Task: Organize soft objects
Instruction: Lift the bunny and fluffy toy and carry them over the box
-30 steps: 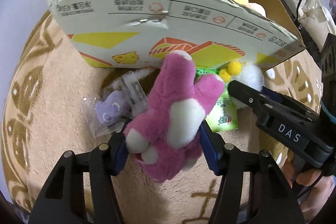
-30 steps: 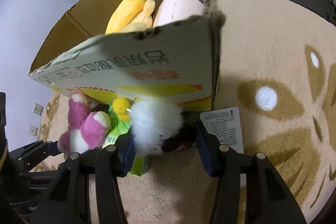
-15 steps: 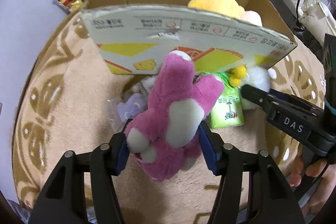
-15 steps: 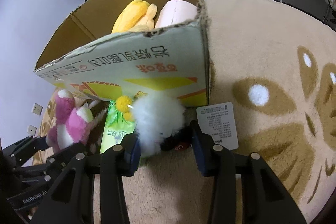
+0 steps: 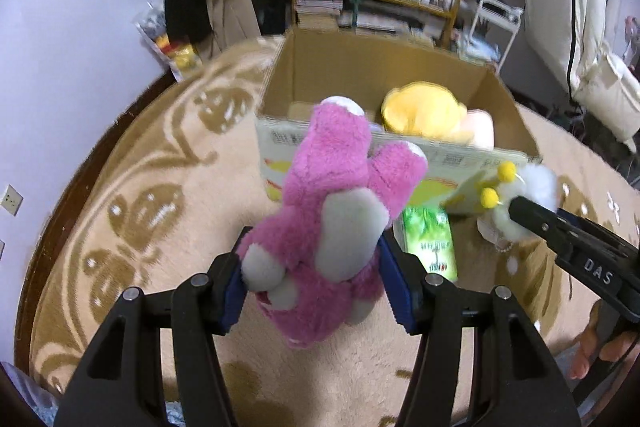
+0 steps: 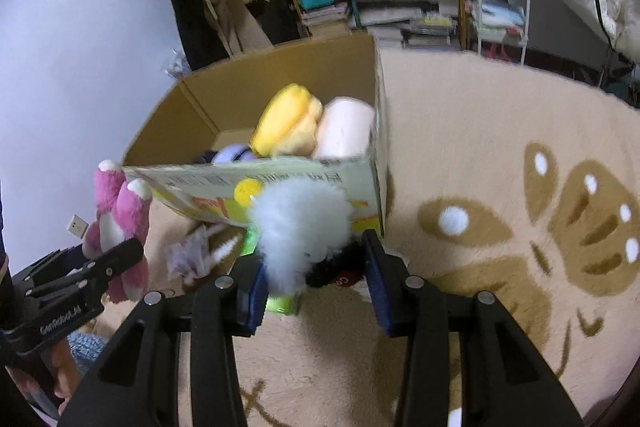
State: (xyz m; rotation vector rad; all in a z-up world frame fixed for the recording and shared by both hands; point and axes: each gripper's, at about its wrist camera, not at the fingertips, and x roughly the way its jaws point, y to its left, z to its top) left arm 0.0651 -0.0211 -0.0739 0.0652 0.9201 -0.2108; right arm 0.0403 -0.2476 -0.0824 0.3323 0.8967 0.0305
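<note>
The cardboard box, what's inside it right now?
Inside the cardboard box sit a yellow plush, a pale pink plush and something lilac by the near wall. That wall and the toys cover most of the floor, so anything lower down is hidden.

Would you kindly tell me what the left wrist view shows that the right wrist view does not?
Only the left wrist view shows the left gripper clamped around the pink plush toy and the green printed packet in full. Only the right wrist view shows the right gripper squeezing the white fluffy toy, plus a purple item inside the box. Both show the open cardboard box holding a yellow plush.
</note>
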